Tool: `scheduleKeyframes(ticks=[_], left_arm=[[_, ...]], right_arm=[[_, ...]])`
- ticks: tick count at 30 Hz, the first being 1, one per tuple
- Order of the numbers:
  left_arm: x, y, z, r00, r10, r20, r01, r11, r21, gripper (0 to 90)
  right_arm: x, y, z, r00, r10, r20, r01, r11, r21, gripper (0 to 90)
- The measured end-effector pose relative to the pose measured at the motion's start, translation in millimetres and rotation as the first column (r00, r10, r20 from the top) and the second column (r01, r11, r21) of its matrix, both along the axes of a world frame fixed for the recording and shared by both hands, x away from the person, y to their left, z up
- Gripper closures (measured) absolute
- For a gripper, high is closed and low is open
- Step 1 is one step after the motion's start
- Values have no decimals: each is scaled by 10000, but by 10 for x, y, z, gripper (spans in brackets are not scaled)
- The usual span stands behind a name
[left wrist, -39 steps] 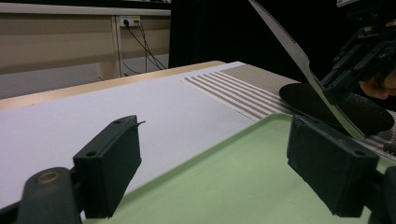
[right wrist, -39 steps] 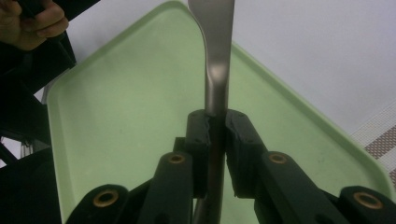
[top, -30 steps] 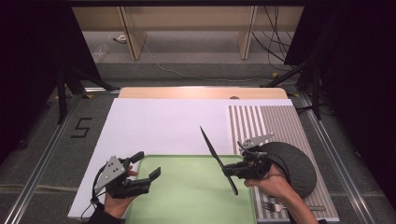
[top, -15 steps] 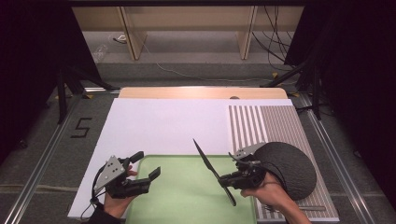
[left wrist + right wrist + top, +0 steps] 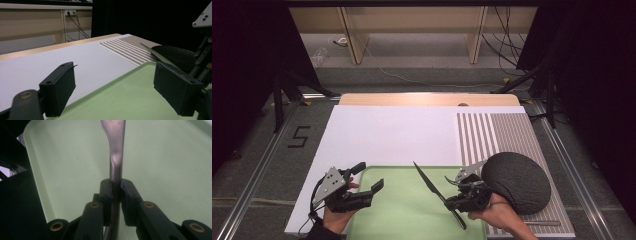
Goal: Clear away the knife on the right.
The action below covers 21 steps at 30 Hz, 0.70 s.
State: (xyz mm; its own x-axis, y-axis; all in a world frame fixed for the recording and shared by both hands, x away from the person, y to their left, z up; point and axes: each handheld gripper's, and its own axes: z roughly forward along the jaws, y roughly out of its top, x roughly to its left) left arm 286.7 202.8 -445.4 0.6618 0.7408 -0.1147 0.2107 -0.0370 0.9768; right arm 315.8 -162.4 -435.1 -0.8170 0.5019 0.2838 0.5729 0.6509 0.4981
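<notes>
Clamping knife, right gripper nearly closed

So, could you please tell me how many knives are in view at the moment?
1. The knife is clamped by its handle in the right gripper, its blade angled up and away above the green tray. None lies on the table; one could be hidden behind the dark round object.
</notes>
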Motion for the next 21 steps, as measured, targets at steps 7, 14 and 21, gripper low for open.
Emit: scheduleKeyframes(ticks=[7, 14, 21], left_arm=[[3, -3, 0, 10000, -4, -9, 4, 10000, 14, 172], [2, 1, 1, 10000, 11, -4, -11, 10000, 14, 173], [5, -3, -1, 10000, -19, -17, 19, 10000, 60, 174]], right_arm=[[-92, 75, -17, 9985, 550, 21, -547, 9958, -733, 803], [-143, 124, -61, 9959, 894, -143, -905, 9877, -1276, 803], [-173, 152, -114, 9935, 1068, -406, -1128, 9735, -1991, 803]])
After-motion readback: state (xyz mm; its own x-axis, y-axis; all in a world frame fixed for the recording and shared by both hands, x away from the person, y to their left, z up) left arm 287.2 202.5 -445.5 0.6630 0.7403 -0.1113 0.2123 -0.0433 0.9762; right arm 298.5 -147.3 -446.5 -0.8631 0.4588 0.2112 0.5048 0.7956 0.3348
